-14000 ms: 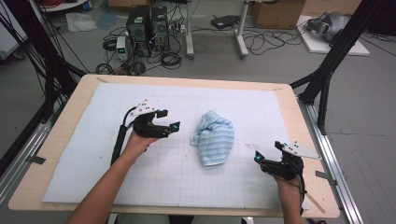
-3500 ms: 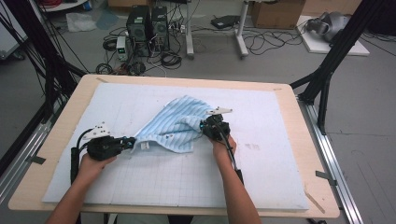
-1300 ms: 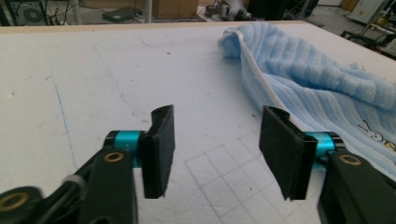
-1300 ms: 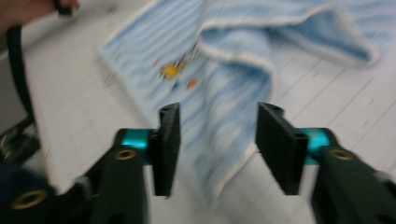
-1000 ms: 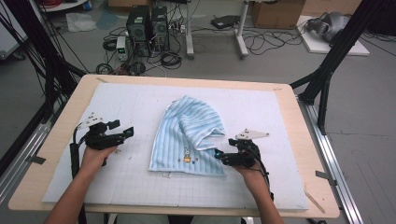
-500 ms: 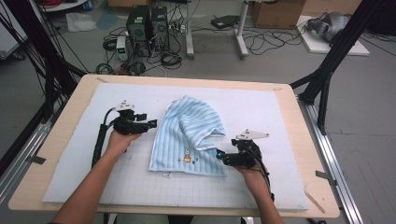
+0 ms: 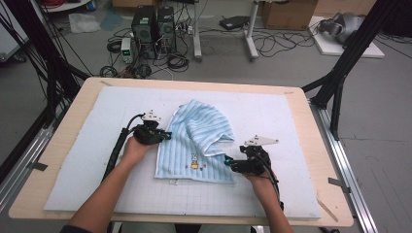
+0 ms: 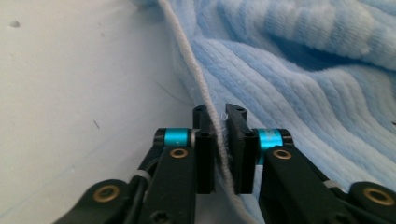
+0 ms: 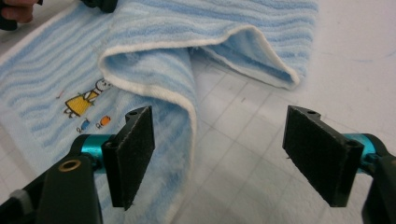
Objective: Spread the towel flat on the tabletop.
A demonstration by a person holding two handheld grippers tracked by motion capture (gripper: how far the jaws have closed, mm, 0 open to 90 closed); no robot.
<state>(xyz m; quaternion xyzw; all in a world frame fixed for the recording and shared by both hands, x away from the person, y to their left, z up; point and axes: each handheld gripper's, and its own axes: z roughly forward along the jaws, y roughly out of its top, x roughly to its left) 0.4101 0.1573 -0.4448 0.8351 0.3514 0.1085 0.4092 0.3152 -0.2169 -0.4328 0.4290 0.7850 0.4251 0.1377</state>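
Note:
A light blue striped towel (image 7: 199, 138) lies partly unfolded in the middle of the pale mat, its right side folded over itself. A small embroidered figure (image 7: 194, 162) sits near its front hem. At the towel's left edge my left gripper (image 7: 166, 136) is shut on the white hem (image 8: 212, 119), which runs between the two jaws. My right gripper (image 7: 228, 162) stands open at the towel's front right corner. Its jaws are wide apart (image 9: 219, 128), with the folded towel edge (image 9: 154, 60) ahead and behind the left jaw; the figure (image 9: 81, 100) lies off to the left.
The pale gridded mat (image 7: 291, 121) covers most of the wooden table (image 7: 330, 160). Black frame legs (image 7: 340, 82) stand at the table's right and left. Computer cases (image 7: 150, 24) and cables lie on the floor beyond the far edge.
My left gripper has moved right from the bare mat to the towel's left edge and shut on the hem. The right gripper has stayed open at the front right corner.

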